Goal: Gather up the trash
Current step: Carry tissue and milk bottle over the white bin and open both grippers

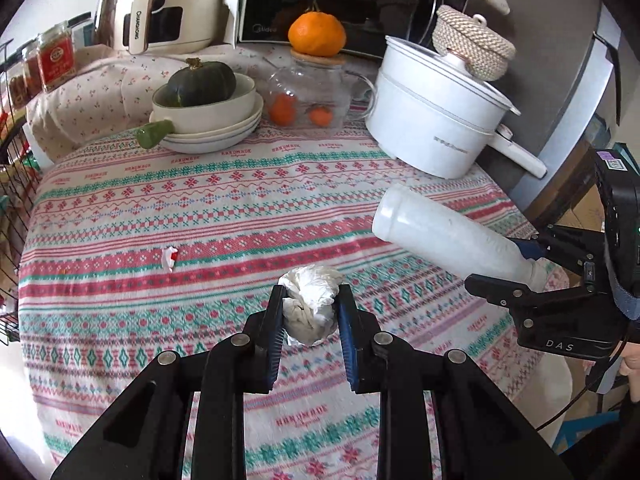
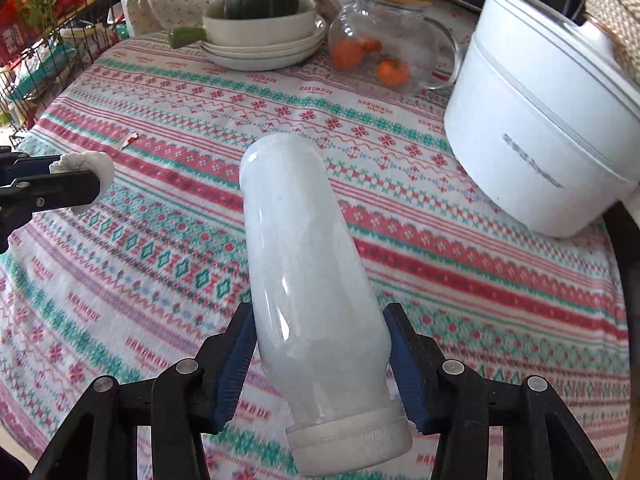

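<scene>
My left gripper (image 1: 310, 304) is shut on a crumpled white tissue (image 1: 310, 302), held just above the patterned tablecloth (image 1: 160, 216). The same tissue (image 2: 90, 166) shows at the far left of the right wrist view, pinched by the left gripper (image 2: 86, 184). My right gripper (image 2: 320, 332) is shut on an empty white plastic bottle (image 2: 304, 260), gripped near its cap end, base pointing forward and lifted off the table. In the left wrist view that bottle (image 1: 448, 236) hangs at the right, held by the right gripper (image 1: 524, 272). A small red-and-white scrap (image 1: 170, 258) lies on the cloth.
At the back stand a white electric pot (image 1: 432, 120), a glass jar (image 1: 308, 96) holding small oranges, stacked bowls (image 1: 208, 120) with a green squash, an air fryer (image 1: 168, 4) and a microwave (image 1: 340, 0). A wire rack (image 2: 36, 60) borders the left edge.
</scene>
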Available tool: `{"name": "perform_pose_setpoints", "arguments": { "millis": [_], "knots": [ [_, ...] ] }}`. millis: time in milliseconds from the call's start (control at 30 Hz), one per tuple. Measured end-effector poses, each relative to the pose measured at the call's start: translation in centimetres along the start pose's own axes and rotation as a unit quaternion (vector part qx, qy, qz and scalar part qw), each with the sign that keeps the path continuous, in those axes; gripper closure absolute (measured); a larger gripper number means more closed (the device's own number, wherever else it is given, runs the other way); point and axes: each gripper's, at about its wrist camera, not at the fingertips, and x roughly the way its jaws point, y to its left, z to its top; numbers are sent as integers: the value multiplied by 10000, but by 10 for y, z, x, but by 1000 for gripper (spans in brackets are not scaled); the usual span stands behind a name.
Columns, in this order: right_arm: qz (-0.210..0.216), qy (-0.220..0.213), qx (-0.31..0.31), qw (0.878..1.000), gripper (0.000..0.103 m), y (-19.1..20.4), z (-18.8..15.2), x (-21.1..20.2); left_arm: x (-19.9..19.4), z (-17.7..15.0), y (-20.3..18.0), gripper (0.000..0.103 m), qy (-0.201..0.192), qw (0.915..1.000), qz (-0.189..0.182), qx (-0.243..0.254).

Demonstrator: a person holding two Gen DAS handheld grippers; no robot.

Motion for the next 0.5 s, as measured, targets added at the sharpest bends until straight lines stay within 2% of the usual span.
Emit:
{"name": "perform_pose_setpoints", "arguments": {
  "millis": [200, 333, 500],
  "knots": [
    [49, -249, 408, 9988, 47, 3, -50, -54, -33, -39, -41, 76, -5, 9998, -102, 164],
    [-17, -302, 808, 9963, 47, -2, -90, -80, -46, -62, -67, 76, 38, 9994, -300, 160],
    [-22, -496, 1729, 9837, 47, -28, -156, -116, -53, -90, -106, 76, 63, 9979, -545, 339]
  ]
}}
